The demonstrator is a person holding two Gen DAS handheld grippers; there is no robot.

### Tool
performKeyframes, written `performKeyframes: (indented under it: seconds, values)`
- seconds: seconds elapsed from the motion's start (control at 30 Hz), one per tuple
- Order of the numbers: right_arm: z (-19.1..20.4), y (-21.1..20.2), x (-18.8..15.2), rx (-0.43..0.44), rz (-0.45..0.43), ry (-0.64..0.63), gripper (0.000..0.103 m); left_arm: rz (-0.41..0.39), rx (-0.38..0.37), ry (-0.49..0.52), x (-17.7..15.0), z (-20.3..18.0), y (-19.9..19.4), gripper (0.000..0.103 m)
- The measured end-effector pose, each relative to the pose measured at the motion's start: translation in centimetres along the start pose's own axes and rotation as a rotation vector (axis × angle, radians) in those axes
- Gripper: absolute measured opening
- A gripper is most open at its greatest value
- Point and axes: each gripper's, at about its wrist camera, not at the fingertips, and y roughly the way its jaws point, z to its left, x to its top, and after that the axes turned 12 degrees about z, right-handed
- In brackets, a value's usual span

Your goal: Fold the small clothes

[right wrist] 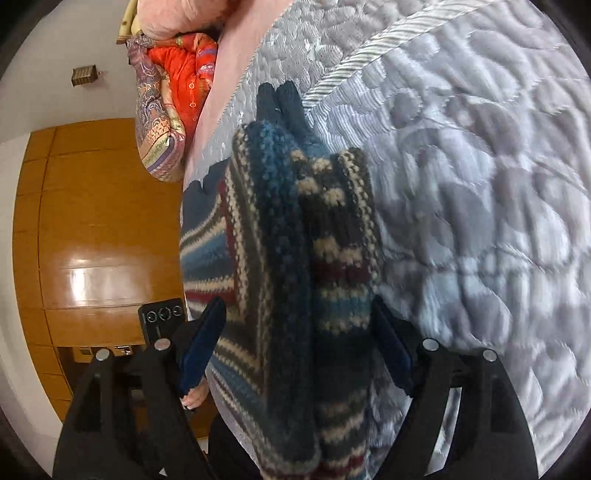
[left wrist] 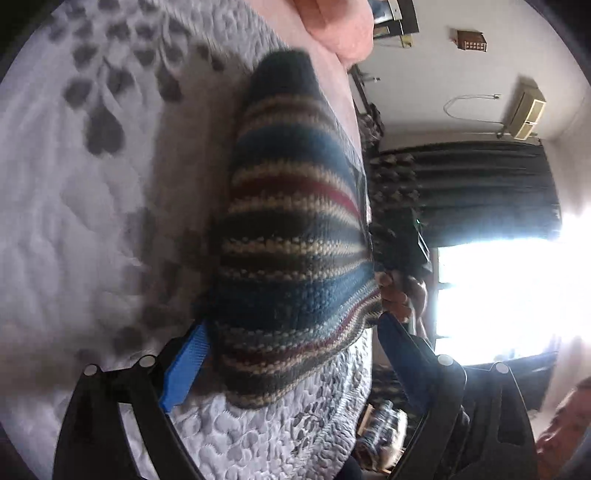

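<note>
A striped knit sweater [left wrist: 291, 236] in blue, dark grey, cream and maroon hangs lifted over the bed and casts a shadow on it. My left gripper [left wrist: 291, 332] is shut on its lower hem, with the blue pads [left wrist: 184, 369] on either side of the bunched knit. A hand [left wrist: 397, 295] shows at the sweater's right corner. In the right wrist view the sweater [right wrist: 295, 229] is doubled into thick layers, and my right gripper [right wrist: 297, 306] is shut on that bundle. A dark sleeve end [right wrist: 280, 99] points away toward the bed.
The bed wears a grey quilted bedspread [left wrist: 74, 221] with a leaf pattern [right wrist: 480, 184] and a pink pillow [left wrist: 340, 22] at its head. A red and patterned bundle [right wrist: 173, 96] lies by a wooden wardrobe [right wrist: 92, 221]. Dark curtains [left wrist: 480, 192], a bright window and a person [left wrist: 565, 424] are to the right.
</note>
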Motion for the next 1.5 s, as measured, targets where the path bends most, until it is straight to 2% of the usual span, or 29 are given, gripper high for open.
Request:
performKeyframes:
  seconds: [0.2, 0.4, 0.53, 0.63, 0.7, 0.77, 0.8, 0.83, 1.23, 1.4, 1.5]
  values:
    - [0.5, 1.2, 1.0, 0.009, 0.024, -0.03, 0.079, 0.031, -0.017, 0.016, 1.1, 0.6, 1.9, 0.091]
    - [1.4, 2.7, 2.6, 0.016, 0.029, -0.046, 0.079, 0.087, 0.02, 0.028, 1.6, 0.0, 2.9, 0.091]
    - [1.0, 2.6, 2.2, 0.024, 0.026, -0.046, 0.075, 0.127, 0.077, 0.035, 1.9, -0.8, 3.8, 0.094]
    - [1.7, 3.3, 2.6, -0.008, 0.021, -0.051, 0.074, 0.119, 0.117, 0.035, 1.8, -1.3, 4.3, 0.093]
    - [1.8, 3.7, 2.7, -0.033, 0.021, -0.05, 0.068, 0.109, 0.14, 0.037, 1.6, -1.8, 4.6, 0.093]
    - [1.7, 4.1, 2.7, -0.02, 0.016, -0.047, 0.05, 0.105, 0.152, 0.032, 1.2, -2.2, 5.2, 0.086]
    - [1.8, 4.1, 2.6, -0.025, 0.005, -0.052, 0.049, 0.106, 0.157, 0.018, 1.4, -2.1, 5.3, 0.068]
    - [1.9, 4.1, 2.4, -0.03, -0.009, -0.059, 0.046, 0.11, 0.135, 0.0, 1.4, -1.8, 5.2, 0.066]
    - [4.2, 3.4, -0.3, 0.011, -0.091, -0.094, 0.041, 0.109, 0.144, 0.018, 1.1, -4.4, 3.2, 0.055]
    - [6.3, 3.8, -2.0, 0.015, -0.09, -0.11, 0.041, 0.112, 0.152, 0.043, -0.5, -5.9, 1.4, 0.054]
    - [8.0, 4.7, -3.9, 0.043, -0.098, -0.126, 0.041, 0.1, 0.157, 0.065, -2.7, -7.0, -0.8, 0.054]
